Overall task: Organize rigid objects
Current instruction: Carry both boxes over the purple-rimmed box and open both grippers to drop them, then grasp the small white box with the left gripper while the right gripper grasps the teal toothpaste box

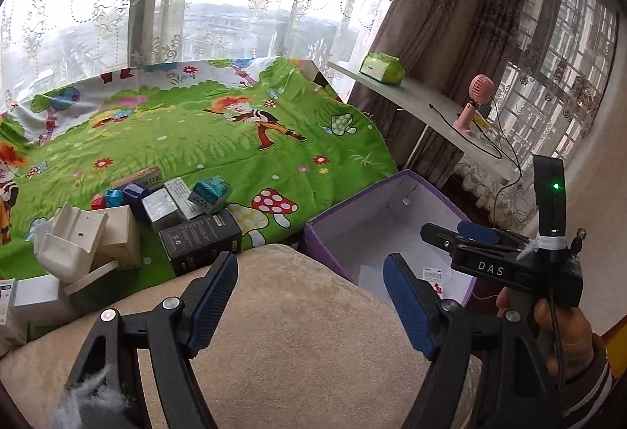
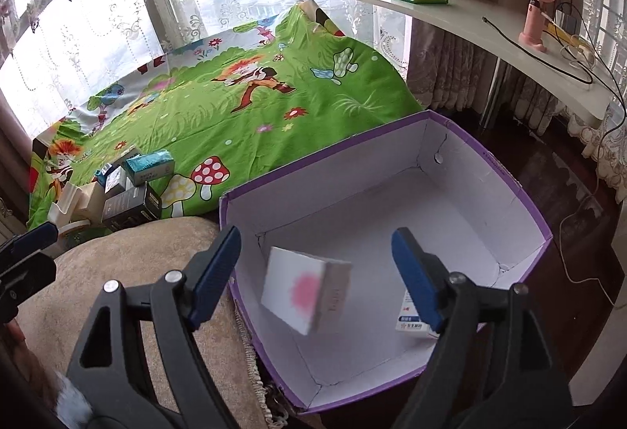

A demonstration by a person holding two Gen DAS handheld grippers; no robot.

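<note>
blue-padded fingers point(image 2: 415, 284) of the right gripper point(image 2: 315, 274) are seen spread wide over the purple box point(image 2: 486, 158), nothing pressed between them. a blurred white carton with a pink spot point(image 2: 303, 289) is seen between the pads, untouched, inside the box. the left gripper point(image 1: 311, 297) is held released above a beige cushion point(image 1: 298, 342). small cartons point(image 1: 184, 209) are left piled on the green cartoon sheet point(image 1: 219, 139).

Over my purple box point(image 2: 486, 158) the way in is open; its walls ring it, and a small white box point(image 2: 305, 288) is blurred inside.
</note>
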